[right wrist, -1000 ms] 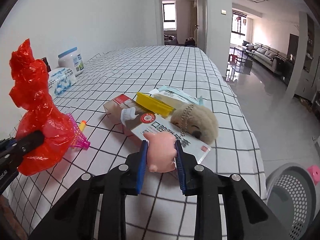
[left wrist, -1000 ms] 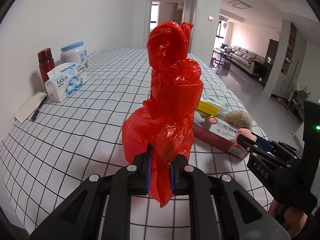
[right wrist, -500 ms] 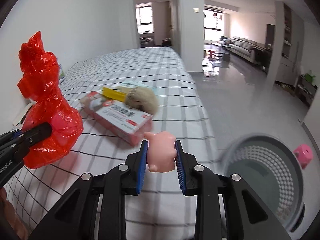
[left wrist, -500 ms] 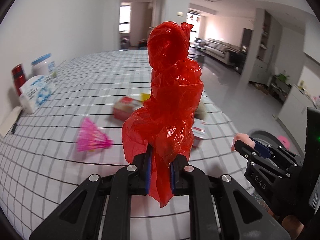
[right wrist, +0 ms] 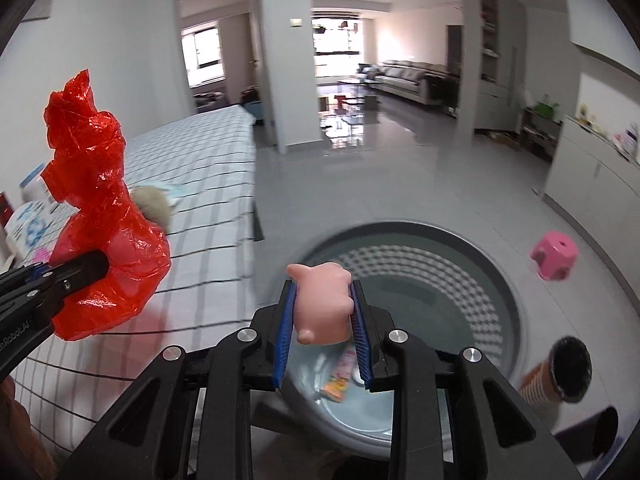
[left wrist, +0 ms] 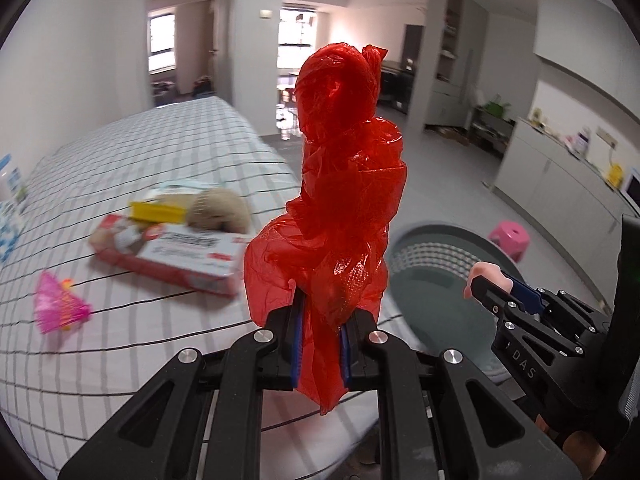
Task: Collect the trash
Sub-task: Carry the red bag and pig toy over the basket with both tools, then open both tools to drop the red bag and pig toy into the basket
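Note:
My left gripper (left wrist: 320,344) is shut on a crumpled red plastic bag (left wrist: 340,200), held upright above the table's right edge; the bag also shows in the right wrist view (right wrist: 100,216). My right gripper (right wrist: 322,336) is shut on a small pink pig toy (right wrist: 322,304), held over the near rim of a round grey perforated bin (right wrist: 460,264) on the floor. A colourful wrapper (right wrist: 340,376) lies inside the bin. In the left wrist view the right gripper (left wrist: 492,284) hangs over the bin (left wrist: 424,248).
The checked table (left wrist: 160,140) carries a red and white box (left wrist: 180,256), a yellow item (left wrist: 158,212), a beige plush (left wrist: 220,210) and a pink shuttlecock (left wrist: 60,304). A pink stool (right wrist: 554,254) and a striped paper cup (right wrist: 556,376) stand on the floor beside the bin.
Both grippers have swung right, off the table toward the bin. The pig toy has moved from above the table edge to over the bin. Both stay shut on their loads.

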### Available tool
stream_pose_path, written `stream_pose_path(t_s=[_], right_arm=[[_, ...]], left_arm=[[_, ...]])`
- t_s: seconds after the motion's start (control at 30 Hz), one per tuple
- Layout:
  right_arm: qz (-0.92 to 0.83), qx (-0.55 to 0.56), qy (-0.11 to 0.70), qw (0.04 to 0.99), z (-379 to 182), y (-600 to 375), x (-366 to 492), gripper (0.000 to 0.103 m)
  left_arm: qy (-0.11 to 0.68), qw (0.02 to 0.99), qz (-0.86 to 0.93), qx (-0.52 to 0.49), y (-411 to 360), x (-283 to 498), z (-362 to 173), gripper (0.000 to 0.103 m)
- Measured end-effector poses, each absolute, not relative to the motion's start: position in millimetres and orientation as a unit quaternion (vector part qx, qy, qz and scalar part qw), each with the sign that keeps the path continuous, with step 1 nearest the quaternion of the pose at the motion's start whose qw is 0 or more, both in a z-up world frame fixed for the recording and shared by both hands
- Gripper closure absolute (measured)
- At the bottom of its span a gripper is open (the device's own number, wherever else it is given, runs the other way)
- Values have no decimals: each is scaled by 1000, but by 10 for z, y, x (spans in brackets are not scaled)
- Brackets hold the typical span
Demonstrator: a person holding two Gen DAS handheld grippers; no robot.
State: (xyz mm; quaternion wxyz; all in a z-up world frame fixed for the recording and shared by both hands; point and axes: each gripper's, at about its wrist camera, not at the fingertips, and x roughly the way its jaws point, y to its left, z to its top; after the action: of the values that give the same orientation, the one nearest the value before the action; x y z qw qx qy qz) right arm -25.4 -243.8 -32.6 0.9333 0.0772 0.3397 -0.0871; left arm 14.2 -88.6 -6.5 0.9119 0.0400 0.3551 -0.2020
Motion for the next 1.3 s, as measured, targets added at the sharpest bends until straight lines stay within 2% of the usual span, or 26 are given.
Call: stream_pose_path(t_s=[0.7, 1.3], right_arm=[[-141, 143, 375, 905, -797, -3336, -357, 77], [-129, 166, 409, 888, -1132, -3617, -126, 76]], left_arm=[[421, 858, -274, 111, -2121, 359, -610, 89], [480, 821, -278, 134, -2474, 578, -1040, 88]])
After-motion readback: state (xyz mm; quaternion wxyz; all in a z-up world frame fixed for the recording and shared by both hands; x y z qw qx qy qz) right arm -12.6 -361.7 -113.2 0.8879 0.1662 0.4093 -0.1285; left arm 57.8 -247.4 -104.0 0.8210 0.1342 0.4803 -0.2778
